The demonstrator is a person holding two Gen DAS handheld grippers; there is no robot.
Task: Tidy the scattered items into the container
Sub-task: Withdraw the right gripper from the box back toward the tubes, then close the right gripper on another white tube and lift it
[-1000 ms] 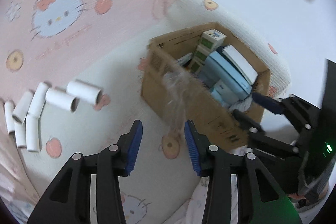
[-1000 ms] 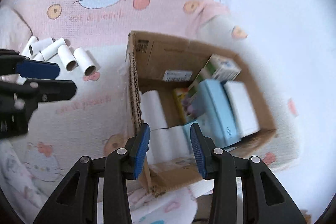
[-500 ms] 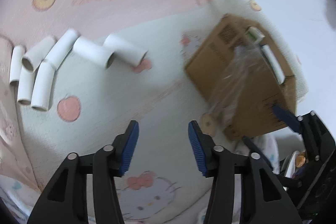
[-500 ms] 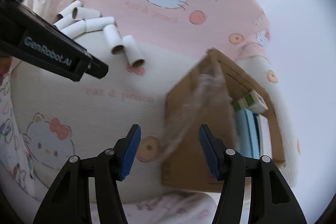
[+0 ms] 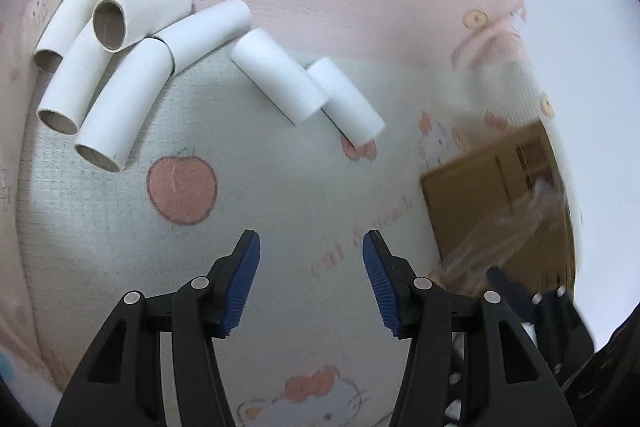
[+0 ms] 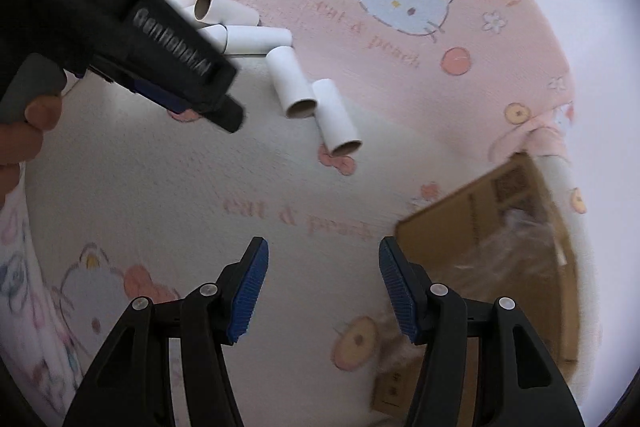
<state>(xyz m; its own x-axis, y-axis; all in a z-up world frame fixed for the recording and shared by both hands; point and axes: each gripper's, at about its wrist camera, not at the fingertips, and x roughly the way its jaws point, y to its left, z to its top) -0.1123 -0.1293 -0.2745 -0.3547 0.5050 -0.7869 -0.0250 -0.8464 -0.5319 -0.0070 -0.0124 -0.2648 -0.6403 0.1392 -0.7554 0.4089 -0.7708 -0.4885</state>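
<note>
Cardboard tubes (image 5: 276, 85), white and hollow, lie scattered on the printed blanket (image 5: 280, 187), ahead of both tools and well apart from each; we read the scene from near to far. Nearest, the left gripper (image 5: 311, 281) hangs above bare blanket with its blue pads spread wide and nothing between them; the right gripper (image 6: 323, 289) is likewise spread and empty. Beyond them, the closest two tubes touch side to side; the nearer tube (image 5: 346, 100) lies slightly right of the left tool's centre line, its long axis running diagonally from upper left to lower right, so we judge that the pads must turn to close across its width. In the right wrist view this same tube (image 6: 335, 117) shows its open end, and the left tool's body (image 6: 168, 39) stands closer to the pile; we therefore judge the left the better placed. Farther left, five more tubes (image 5: 120, 107) crowd together, touching. The cardboard box (image 5: 500, 203) sits to the right, partly blurred, with clear plastic film (image 5: 508, 227) over its side.
</note>
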